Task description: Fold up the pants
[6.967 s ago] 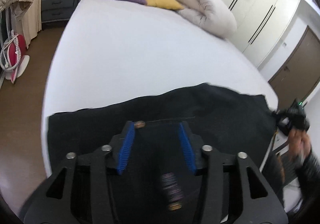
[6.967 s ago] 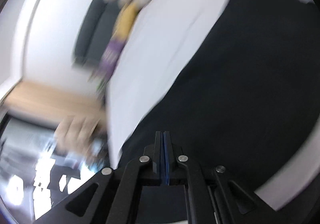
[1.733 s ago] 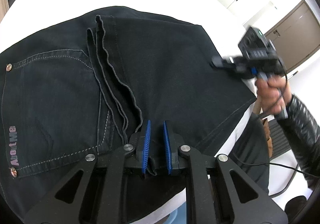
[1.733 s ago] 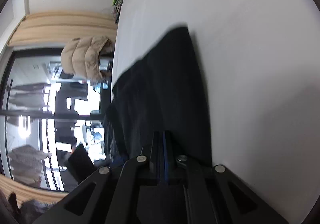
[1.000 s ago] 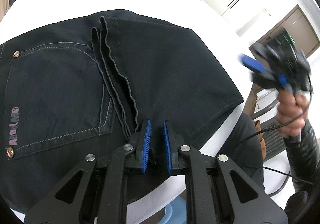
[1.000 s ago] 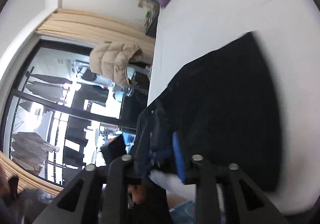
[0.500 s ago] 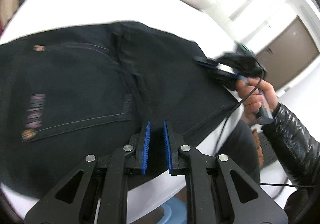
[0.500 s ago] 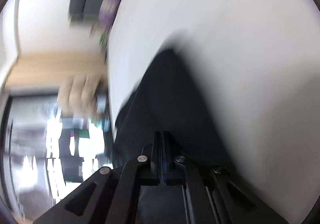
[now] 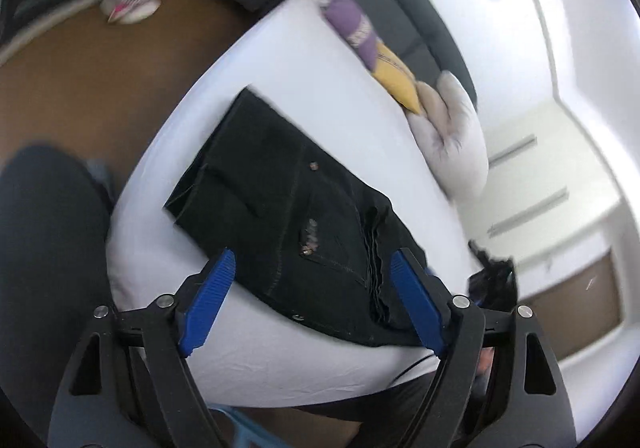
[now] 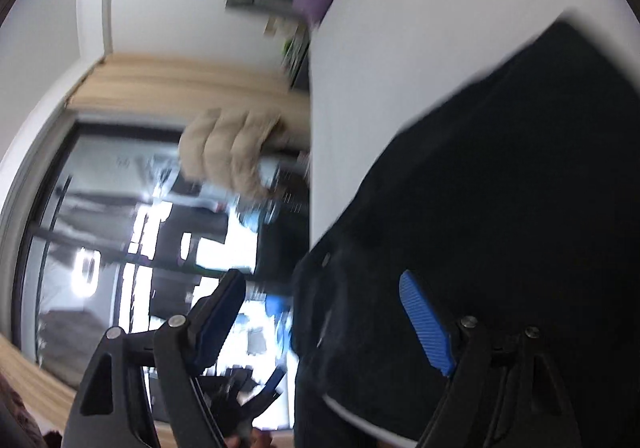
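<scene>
The left gripper (image 9: pixel 310 298), black with blue ribbed pads, has its jaws spread wide and grips nothing. Beyond it, the folded black denim pants (image 9: pixel 288 216) lie flat near the near edge of the white bed (image 9: pixel 320 88). Purple and yellow cushions (image 9: pixel 372 44) lie at the far right. The right gripper (image 10: pixel 324 312) is likewise spread apart, empty, over the pants (image 10: pixel 500 188).

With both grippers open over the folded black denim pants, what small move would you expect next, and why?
Probably pull both grippers back and finish. The black denim pants lie as a compact folded stack on the white bed, back pocket up and hems tucked near one end. The left gripper and right gripper are open, holding nothing. At most, one gripper might smooth the loose hem edges.
</scene>
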The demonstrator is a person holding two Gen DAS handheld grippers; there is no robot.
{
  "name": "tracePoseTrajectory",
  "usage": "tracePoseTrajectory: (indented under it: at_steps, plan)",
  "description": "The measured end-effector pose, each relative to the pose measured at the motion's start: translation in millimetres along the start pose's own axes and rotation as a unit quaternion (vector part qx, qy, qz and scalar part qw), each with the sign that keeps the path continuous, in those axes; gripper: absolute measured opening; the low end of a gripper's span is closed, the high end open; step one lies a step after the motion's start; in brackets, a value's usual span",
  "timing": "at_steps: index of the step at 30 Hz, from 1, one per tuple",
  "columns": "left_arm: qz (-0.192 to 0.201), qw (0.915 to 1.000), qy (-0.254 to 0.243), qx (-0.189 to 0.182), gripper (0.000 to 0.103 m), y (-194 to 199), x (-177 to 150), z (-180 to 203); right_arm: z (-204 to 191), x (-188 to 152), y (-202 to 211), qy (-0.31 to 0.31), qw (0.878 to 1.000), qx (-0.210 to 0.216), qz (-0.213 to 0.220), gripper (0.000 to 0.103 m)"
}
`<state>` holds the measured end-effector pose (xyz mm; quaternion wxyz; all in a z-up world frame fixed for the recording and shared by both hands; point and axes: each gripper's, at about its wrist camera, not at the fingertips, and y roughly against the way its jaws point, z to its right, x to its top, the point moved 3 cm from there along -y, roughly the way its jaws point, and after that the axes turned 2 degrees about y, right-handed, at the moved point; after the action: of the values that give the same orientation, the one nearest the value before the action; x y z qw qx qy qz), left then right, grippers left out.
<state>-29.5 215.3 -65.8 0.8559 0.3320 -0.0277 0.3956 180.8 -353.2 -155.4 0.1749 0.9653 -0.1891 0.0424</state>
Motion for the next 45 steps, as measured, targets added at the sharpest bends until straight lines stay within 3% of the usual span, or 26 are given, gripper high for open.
tracePoseTrajectory:
  at_steps: [2, 6, 8, 9, 12, 14, 21, 22, 23, 27, 33, 40, 42, 43, 44, 45]
  plan:
    - [-0.013, 0.9980, 0.060, -0.013, 0.080, -4.4, 2.0, -21.1, -11.9, -14.7, -26.6, 0.002, 1.000, -0.003, -0.030, 0.078]
    - [-0.019, 0.9914, 0.130, -0.004, 0.080, -9.1, 9.7, -57.5, -14.7, -16.7, -45.2, 0.001, 0.998, -0.007, -0.061, 0.076]
    - [-0.017, 0.9869, 0.160, -0.009, 0.080, -9.1, 5.4, -70.1, -14.8, -13.9, -55.9, 0.004, 0.997, -0.018, -0.081, 0.069]
    - [-0.016, 0.9855, 0.169, -0.008, 0.080, -11.1, 5.2, -75.5, -14.1, -12.7, -60.9, 0.009, 0.995, -0.030, -0.090, 0.066]
    - [-0.011, 0.9852, 0.170, -0.020, 0.080, -19.0, 10.9, -80.9, -5.1, -2.4, -70.4, 0.007, 0.991, -0.061, -0.115, 0.042]
    - [-0.009, 0.9856, 0.167, -0.020, 0.078, -23.8, 18.4, -85.7, 0.7, 1.7, -73.6, 0.009, 0.988, -0.084, -0.127, 0.017]
    - [0.004, 0.9798, 0.196, -0.039, 0.074, -31.1, 25.7, -104.9, 16.0, 7.3, -82.4, 0.015, 0.981, -0.132, -0.141, 0.014]
    - [0.004, 0.9802, 0.194, -0.038, 0.071, -30.3, 26.9, -106.3, 20.5, 8.8, -82.5, 0.008, 0.981, -0.139, -0.138, 0.011]
    - [0.003, 0.9810, 0.191, -0.036, 0.065, -31.1, 28.2, -106.6, 26.9, 10.3, -81.2, -0.001, 0.980, -0.144, -0.134, 0.000]
    - [-0.011, 0.9838, 0.178, -0.019, 0.032, -46.9, 28.8, -96.1, 42.1, 10.1, -82.2, -0.008, 0.977, -0.171, -0.130, 0.000]
    - [-0.009, 0.9913, 0.131, 0.008, 0.018, -53.8, 33.2, -75.0, 35.0, 7.6, -89.7, 0.038, 0.966, -0.216, -0.135, 0.000]
    - [0.006, 0.9997, 0.015, 0.018, 0.016, -43.1, 44.4, -8.5, 27.4, 8.6, -84.5, 0.072, 0.965, -0.219, -0.128, 0.000]
    - [0.006, 0.9993, -0.031, 0.019, 0.016, -43.2, 45.7, 20.9, 11.9, 11.1, -76.3, 0.082, 0.965, -0.217, -0.125, 0.019]
    - [0.005, 0.9983, -0.055, 0.017, 0.016, -42.3, 44.1, 33.0, 4.1, 14.0, -70.7, 0.083, 0.967, -0.208, -0.119, 0.047]
    - [0.002, 0.9961, -0.087, 0.017, 0.016, -46.6, 41.7, 51.0, -6.7, 18.4, -62.4, 0.082, 0.973, -0.190, -0.107, 0.068]
    - [0.000, 0.9932, -0.115, 0.018, 0.016, -53.1, 38.7, 68.0, -13.9, 21.9, -56.3, 0.083, 0.976, -0.175, -0.101, 0.072]
